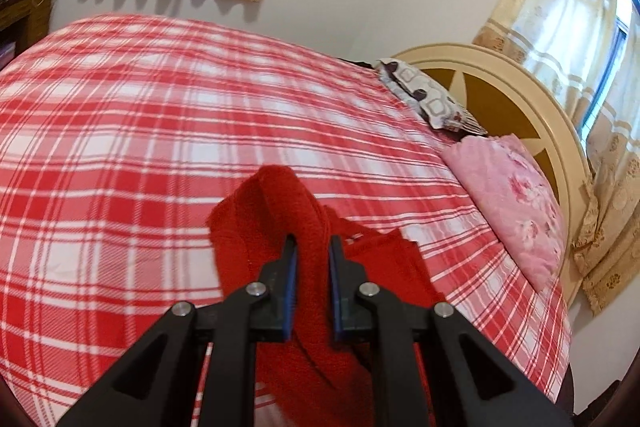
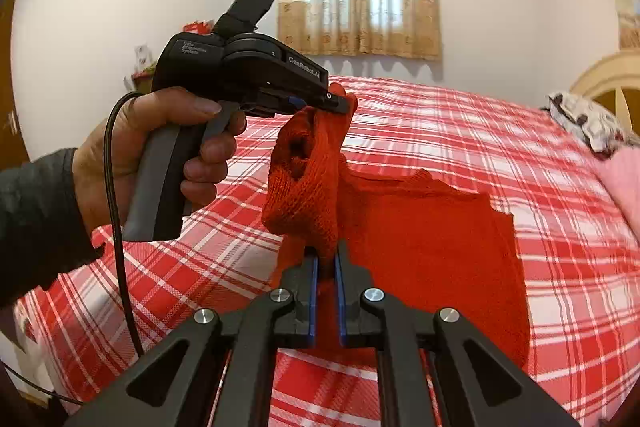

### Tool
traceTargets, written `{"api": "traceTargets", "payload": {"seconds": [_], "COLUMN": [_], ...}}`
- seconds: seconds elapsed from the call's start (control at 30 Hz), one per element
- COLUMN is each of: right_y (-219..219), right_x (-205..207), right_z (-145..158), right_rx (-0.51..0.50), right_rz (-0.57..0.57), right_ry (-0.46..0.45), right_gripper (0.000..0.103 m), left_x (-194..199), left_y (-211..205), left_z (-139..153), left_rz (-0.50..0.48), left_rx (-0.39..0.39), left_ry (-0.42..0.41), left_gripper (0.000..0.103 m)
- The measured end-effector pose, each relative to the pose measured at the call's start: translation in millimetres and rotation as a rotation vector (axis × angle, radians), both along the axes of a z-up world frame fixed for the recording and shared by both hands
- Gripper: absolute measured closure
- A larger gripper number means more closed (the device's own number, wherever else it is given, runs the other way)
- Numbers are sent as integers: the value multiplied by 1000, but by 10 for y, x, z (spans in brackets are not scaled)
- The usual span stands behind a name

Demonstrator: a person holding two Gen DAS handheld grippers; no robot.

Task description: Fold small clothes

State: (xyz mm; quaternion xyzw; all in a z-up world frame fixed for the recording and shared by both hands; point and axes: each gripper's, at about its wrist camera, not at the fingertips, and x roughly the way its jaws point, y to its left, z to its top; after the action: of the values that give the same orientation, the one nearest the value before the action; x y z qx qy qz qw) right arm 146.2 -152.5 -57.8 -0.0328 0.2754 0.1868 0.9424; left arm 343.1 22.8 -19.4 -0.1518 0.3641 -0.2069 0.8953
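Left wrist view: the left tool [image 1: 312, 247] points out over a bed [image 1: 120, 131] covered in red and white plaid; its two blue-padded jaws stand a little apart with a ridge of a red knitted garment [image 1: 280, 211] bunched between them, so it appears to be gripping that fold; the cloth rises ahead of the tips and drops away below and to the right, toward the bed; a pink pillow [image 1: 516, 203] lies well apart at the headboard side.

Right wrist view: the right tool [image 2: 326, 247] is closed on a lower part of the same red knitted garment [image 2: 304, 187]; the cloth runs up and slightly left from it to the left tool [image 2: 338, 103], held in the person's hand [image 2: 160, 147], which clamps the top end; the held strip's long axis is thus close to vertical, the left tool higher and farther, the right tool nearer; the garment's broad body [image 2: 432, 239] spreads flat on the bed [image 2: 520, 131] to the right; any fold, I judge, has to carry the strip rightward over that body.
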Motion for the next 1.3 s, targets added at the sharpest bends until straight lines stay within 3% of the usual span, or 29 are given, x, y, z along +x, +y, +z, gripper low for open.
{"api": "traceTargets", "payload": {"seconds": [0.43, 0.8, 1.0, 1.1, 1.23, 1.3], "right_y": [-816, -1301, -1543, -1609, -1603, -1656], "right_x": [23, 84, 115, 97, 101, 83], "right_z": [-84, -430, -599, -601, -624, -634], "right_rx": [124, 270, 367, 390, 391, 426], "right_rz": [-120, -212, -272, -286, -283, -295], "right_ry": [96, 232, 289, 287, 288, 288], "right_gripper": [97, 97, 97, 97, 96, 93], "left_x": [131, 227, 168, 61, -248, -414], "left_y": [-919, -1564, -1847, -1910, -1730, -1593], "left_z": [60, -261, -291, -268, -136, -140], "left_rz": [-131, -215, -278, -303, -281, -263], "left_rx": [32, 127, 215, 269, 318, 347], "left_ry": [-18, 23, -23, -59, -184, -223], "left_gripper": [89, 89, 88, 83, 49, 43]}}
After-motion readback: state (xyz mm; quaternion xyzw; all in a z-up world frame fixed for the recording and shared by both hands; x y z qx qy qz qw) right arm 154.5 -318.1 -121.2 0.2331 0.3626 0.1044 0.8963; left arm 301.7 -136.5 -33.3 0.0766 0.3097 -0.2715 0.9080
